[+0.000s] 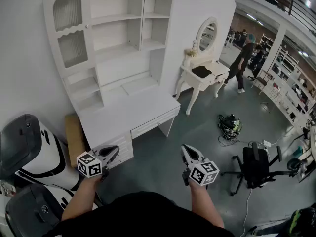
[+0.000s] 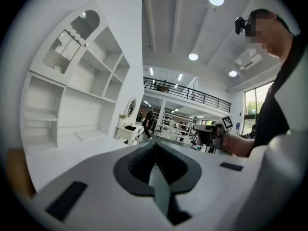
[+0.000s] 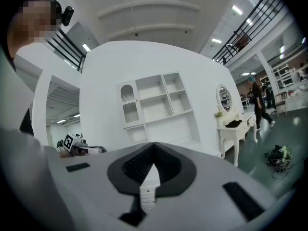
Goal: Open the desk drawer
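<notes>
A white desk (image 1: 123, 110) with a tall shelf unit (image 1: 113, 38) stands against the wall. Its long drawer (image 1: 153, 124) under the top is closed. My left gripper (image 1: 115, 151) hovers in front of the desk's left drawer stack, shut and holding nothing. My right gripper (image 1: 186, 150) hangs over the floor to the right of the desk, also shut and bare. In the left gripper view the jaws (image 2: 155, 146) meet, with the desk top (image 2: 72, 150) to the left. The right gripper view has the closed jaws (image 3: 154, 146) pointing at the shelf unit (image 3: 156, 105); the drawer is hidden behind them.
A white vanity table with an oval mirror (image 1: 202, 73) stands right of the desk. A person (image 1: 243, 63) walks beyond it. A black office chair (image 1: 256, 167) and a cable bundle (image 1: 229, 125) sit on the floor at right. Black-and-white machines (image 1: 29, 152) stand at left.
</notes>
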A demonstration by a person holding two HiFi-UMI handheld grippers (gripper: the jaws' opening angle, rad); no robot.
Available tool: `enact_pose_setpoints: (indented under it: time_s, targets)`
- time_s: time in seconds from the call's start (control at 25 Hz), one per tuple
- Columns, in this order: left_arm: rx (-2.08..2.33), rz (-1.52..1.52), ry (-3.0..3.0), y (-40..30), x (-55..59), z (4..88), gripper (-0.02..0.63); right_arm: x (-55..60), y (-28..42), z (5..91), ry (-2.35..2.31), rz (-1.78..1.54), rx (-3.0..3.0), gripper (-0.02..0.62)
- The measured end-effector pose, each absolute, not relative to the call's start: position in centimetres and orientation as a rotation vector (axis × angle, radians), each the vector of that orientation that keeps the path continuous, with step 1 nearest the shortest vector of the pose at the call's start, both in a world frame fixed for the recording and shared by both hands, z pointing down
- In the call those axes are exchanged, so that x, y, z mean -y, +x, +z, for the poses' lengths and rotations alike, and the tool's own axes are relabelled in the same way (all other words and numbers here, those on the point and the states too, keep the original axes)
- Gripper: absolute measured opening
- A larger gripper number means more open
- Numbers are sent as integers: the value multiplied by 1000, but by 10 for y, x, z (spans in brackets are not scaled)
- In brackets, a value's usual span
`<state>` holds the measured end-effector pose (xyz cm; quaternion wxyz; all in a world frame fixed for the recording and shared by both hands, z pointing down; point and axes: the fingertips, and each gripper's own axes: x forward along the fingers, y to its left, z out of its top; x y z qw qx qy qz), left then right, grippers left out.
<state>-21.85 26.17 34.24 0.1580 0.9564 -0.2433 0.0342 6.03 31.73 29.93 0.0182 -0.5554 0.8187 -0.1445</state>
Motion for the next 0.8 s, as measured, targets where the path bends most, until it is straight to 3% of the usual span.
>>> enact_pose_setpoints:
  time_s: [0.64,0.8]
  targets:
    - [691,80,2732,-231,-265,344,12,-331,55,307,-1782,-445,-2524,5]
    - [660,93,2752,-230,-265,348,12,-329,45,308,-1797,-404,-2583,49]
